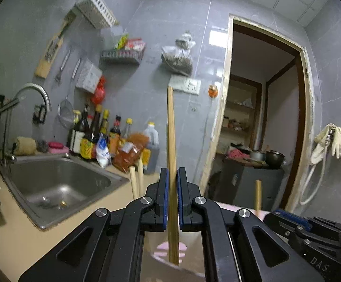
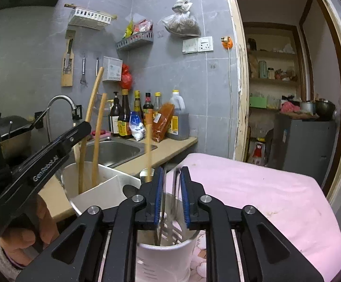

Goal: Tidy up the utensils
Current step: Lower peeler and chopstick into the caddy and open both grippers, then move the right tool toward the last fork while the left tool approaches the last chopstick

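Observation:
In the left wrist view my left gripper (image 1: 172, 172) is shut on an upright wooden stick (image 1: 171, 129), whose lower end hangs over something pink. In the right wrist view that gripper (image 2: 85, 127) reaches in from the left, held by a hand, beside wooden handles (image 2: 98, 127) standing in a steel container (image 2: 76, 171). My right gripper (image 2: 171, 169) stands over a white cup (image 2: 165, 258). Its blue pads (image 2: 158, 199) are a little apart, and blurred metal utensils (image 2: 170, 221) hang between them into the cup. Another wooden stick (image 2: 148, 148) stands in a small steel cup (image 2: 144, 172).
A steel sink (image 1: 52, 183) with a tap (image 1: 34, 91) sits in the counter at the left, and bottles (image 1: 92, 138) line the wall behind it. A pink cloth (image 2: 264, 199) covers the surface at the right. A doorway (image 1: 264, 117) opens beyond.

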Action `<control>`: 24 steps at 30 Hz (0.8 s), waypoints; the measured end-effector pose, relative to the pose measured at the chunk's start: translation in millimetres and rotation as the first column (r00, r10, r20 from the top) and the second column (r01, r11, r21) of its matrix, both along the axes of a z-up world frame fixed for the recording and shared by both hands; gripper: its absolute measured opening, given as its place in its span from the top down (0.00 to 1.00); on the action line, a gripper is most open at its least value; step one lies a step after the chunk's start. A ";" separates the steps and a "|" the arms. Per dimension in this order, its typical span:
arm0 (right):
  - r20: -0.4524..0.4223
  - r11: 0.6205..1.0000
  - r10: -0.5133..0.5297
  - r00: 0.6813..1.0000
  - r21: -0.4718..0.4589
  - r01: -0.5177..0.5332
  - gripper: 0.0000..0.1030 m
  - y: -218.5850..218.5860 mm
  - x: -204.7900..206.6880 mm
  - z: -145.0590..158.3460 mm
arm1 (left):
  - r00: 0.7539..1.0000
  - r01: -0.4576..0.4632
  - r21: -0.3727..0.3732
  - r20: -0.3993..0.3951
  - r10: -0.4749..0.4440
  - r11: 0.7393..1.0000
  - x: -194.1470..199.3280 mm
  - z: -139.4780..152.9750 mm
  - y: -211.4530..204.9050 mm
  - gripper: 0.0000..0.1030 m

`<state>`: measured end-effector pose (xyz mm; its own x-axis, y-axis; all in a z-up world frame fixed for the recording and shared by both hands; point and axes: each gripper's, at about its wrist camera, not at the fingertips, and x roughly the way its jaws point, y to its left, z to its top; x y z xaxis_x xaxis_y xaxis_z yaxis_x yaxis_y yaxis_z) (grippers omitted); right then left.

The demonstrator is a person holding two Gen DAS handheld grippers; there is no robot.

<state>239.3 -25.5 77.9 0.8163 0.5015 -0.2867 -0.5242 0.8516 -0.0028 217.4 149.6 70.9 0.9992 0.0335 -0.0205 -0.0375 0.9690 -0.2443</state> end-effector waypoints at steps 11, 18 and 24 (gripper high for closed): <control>0.001 0.997 0.034 0.999 0.068 -0.034 0.68 -13.7 -8.9 11.4 | 0.991 0.074 -0.025 -0.106 -0.076 0.997 -0.8 -0.4 -1.6 0.93; 0.021 0.995 -0.003 1.000 0.105 0.001 0.38 -30.9 -15.8 20.8 | 0.986 0.075 0.014 -0.153 -0.072 0.997 -7.6 8.7 -14.9 0.68; 0.045 0.992 -0.068 0.997 0.107 0.063 0.19 -58.2 -26.1 30.4 | 0.986 0.085 0.032 -0.149 -0.079 0.996 -16.3 19.7 -30.2 0.44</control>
<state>213.2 -83.7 108.3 0.8599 0.4721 -0.1943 -0.4690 0.8808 0.0644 201.1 119.4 90.6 0.9847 -0.0446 -0.1685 0.0092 0.9787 -0.2052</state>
